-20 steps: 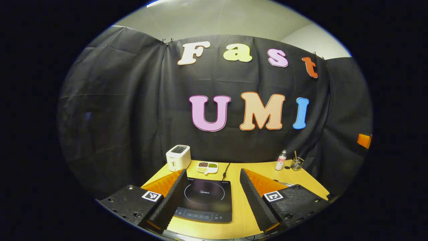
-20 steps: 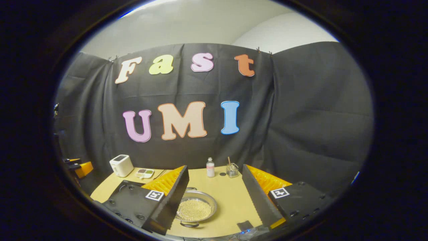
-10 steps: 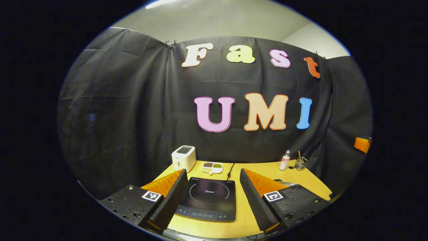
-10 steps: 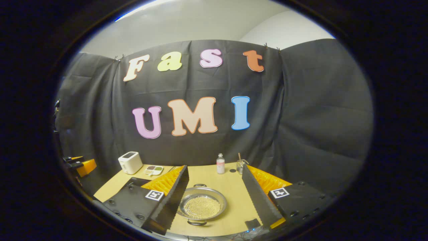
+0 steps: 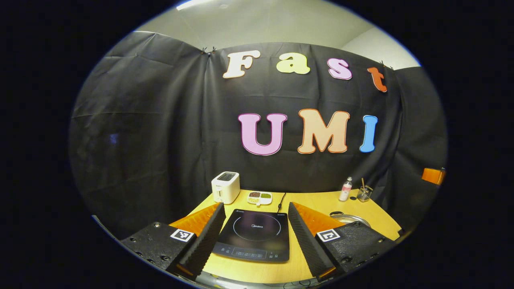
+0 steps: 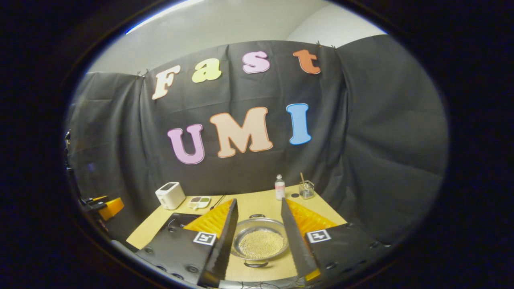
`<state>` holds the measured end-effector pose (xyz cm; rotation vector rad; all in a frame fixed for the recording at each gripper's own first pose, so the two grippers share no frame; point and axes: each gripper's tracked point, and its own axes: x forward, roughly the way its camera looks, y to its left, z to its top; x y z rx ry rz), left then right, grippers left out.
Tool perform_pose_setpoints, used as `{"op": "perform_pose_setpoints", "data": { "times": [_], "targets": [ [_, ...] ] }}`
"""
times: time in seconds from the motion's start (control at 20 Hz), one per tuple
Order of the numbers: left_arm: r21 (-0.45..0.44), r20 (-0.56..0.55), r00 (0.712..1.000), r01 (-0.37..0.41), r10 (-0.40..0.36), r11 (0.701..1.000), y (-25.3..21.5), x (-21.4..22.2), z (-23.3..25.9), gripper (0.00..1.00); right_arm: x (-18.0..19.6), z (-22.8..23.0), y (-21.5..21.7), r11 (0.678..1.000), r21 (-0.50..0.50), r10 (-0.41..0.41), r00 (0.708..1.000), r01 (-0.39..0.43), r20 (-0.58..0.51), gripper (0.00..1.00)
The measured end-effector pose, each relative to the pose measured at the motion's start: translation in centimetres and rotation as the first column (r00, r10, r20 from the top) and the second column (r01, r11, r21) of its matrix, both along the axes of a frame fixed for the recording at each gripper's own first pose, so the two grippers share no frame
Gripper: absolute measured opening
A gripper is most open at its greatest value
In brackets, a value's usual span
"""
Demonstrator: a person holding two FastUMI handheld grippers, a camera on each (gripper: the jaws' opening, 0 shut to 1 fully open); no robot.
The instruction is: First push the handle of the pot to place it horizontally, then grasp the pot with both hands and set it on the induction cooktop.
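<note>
A shallow steel pot (image 6: 260, 243) holding pale grains sits on the wooden table, one loop handle (image 6: 255, 264) toward me and the other (image 6: 257, 216) on the far side. My right gripper (image 6: 258, 200) hangs above it, open with a narrowed gap and nothing between its fingers. The black induction cooktop (image 5: 255, 235) lies flat between the fingers of my left gripper (image 5: 255, 204), which is wide open and empty above it. In the left gripper view the pot's rim (image 5: 350, 218) peeks out behind the right finger. A corner of the cooktop (image 6: 176, 218) shows left of the pot.
Along the back of the table (image 5: 313, 198) stand a white toaster (image 5: 225, 187), a small divided dish (image 5: 260, 197), a bottle (image 5: 345, 189) and a glass with sticks (image 5: 364, 194). The cooktop's cord (image 5: 281, 198) runs toward the back. Black cloth closes the booth behind.
My right gripper's fingers have drawn closer together and the pot now sits centred between them. Both views have shifted slightly; the cooktop and the pot have not moved on the table.
</note>
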<state>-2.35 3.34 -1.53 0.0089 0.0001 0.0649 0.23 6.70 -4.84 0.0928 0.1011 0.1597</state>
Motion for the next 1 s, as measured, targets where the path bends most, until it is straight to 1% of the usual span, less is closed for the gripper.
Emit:
{"op": "perform_pose_setpoints", "data": {
  "times": [0.05, 0.1, 0.2, 0.25, 0.3, 0.35, 0.4, 0.5, 0.55, 0.6, 0.65, 0.75, 0.8, 0.85, 0.9, 0.95, 1.0],
  "targets": [
    [0.004, -0.002, 1.000, -0.003, 0.003, 1.000, 0.3, -0.1, 0.0, 0.92, 0.1, -0.3, 0.4, 1.000, -0.001, 0.003, 1.000, -0.003, -0.004, 0.50],
    [0.009, -0.001, 1.000, -0.007, 0.007, 1.000, 0.8, -0.2, -0.1, 0.92, 0.1, -0.5, 0.7, 1.000, -0.001, 0.005, 1.000, -0.005, -0.010, 0.46],
    [0.021, -0.001, 1.000, -0.014, 0.014, 1.000, 1.4, -0.3, -0.2, 0.92, 0.4, -0.9, 1.4, 1.000, 0.002, 0.008, 1.000, -0.008, -0.015, 0.31],
    [0.026, -0.003, 1.000, -0.015, 0.015, 1.000, 1.6, -0.4, -0.2, 0.95, 0.6, -1.1, 1.5, 1.000, 0.008, 0.007, 1.000, -0.007, -0.022, 0.16],
    [0.030, -0.006, 1.000, -0.014, 0.014, 0.999, 1.7, -0.4, -0.4, 0.95, 0.3, -1.5, 1.6, 1.000, 0.008, 0.004, 1.000, -0.004, -0.031, 0.17],
    [0.030, -0.008, 1.000, -0.010, 0.010, 0.999, 1.7, -0.4, -0.5, 0.95, 0.4, -1.5, 2.0, 1.000, 0.010, 0.006, 0.999, -0.006, -0.032, 0.07],
    [0.025, -0.011, 1.000, -0.004, 0.004, 1.000, 1.7, -0.4, -0.7, 0.92, 0.5, -1.7, 2.5, 1.000, 0.013, 0.016, 0.999, -0.016, -0.036, 0.00],
    [0.013, -0.023, 1.000, 0.005, -0.004, 1.000, 1.6, -0.4, -1.2, 0.92, 0.6, -2.7, 3.2, 0.999, 0.012, 0.036, 0.998, -0.036, -0.060, 0.00],
    [0.009, -0.027, 1.000, 0.008, -0.008, 1.000, 1.6, -0.3, -1.3, 0.95, 0.7, -3.3, 3.6, 0.999, 0.012, 0.046, 0.996, -0.045, -0.079, 0.00],
    [0.008, -0.031, 0.999, 0.008, -0.008, 1.000, 1.5, -0.3, -1.6, 0.92, 0.5, -3.9, 4.0, 0.998, 0.021, 0.057, 0.994, -0.055, -0.097, 0.00],
    [0.011, -0.035, 0.999, 0.006, -0.006, 1.000, 1.6, -0.3, -1.7, 0.95, 0.6, -4.2, 4.4, 0.997, 0.030, 0.068, 0.991, -0.065, -0.114, 0.00],
    [0.014, -0.039, 0.999, 0.005, -0.004, 1.000, 1.7, -0.3, -1.9, 0.96, 0.9, -5.7, 5.1, 0.996, 0.035, 0.086, 0.985, -0.081, -0.153, 0.00],
    [0.010, -0.044, 0.999, 0.005, -0.005, 1.000, 1.7, -0.2, -2.0, 0.92, 1.0, -6.7, 5.3, 0.996, 0.034, 0.092, 0.979, -0.087, -0.181, 0.00],
    [0.002, -0.050, 0.999, 0.012, -0.012, 1.000, 1.5, -0.2, -2.2, 0.92, 1.0, -7.8, 5.6, 0.995, 0.036, 0.099, 0.972, -0.094, -0.213, 0.00],
    [-0.006, -0.054, 0.998, 0.019, -0.019, 1.000, 1.1, -0.1, -2.5, 0.95, 1.0, -9.0, 5.9, 0.994, 0.039, 0.108, 0.962, -0.102, -0.249, 0.00],
    [-0.012, -0.060, 0.998, 0.024, -0.024, 1.000, 0.9, 0.0, -2.7, 0.95, 1.0, -10.3, 6.2, 0.993, 0.042, 0.115, 0.951, -0.108, -0.288, 0.00],
    [-0.015, -0.066, 0.997, 0.026, -0.027, 1.000, 0.8, 0.2, -3.0, 0.95, 1.0, -11.6, 6.5, 0.993, 0.044, 0.122, 0.936, -0.114, -0.331, 0.05]
  ]
}}
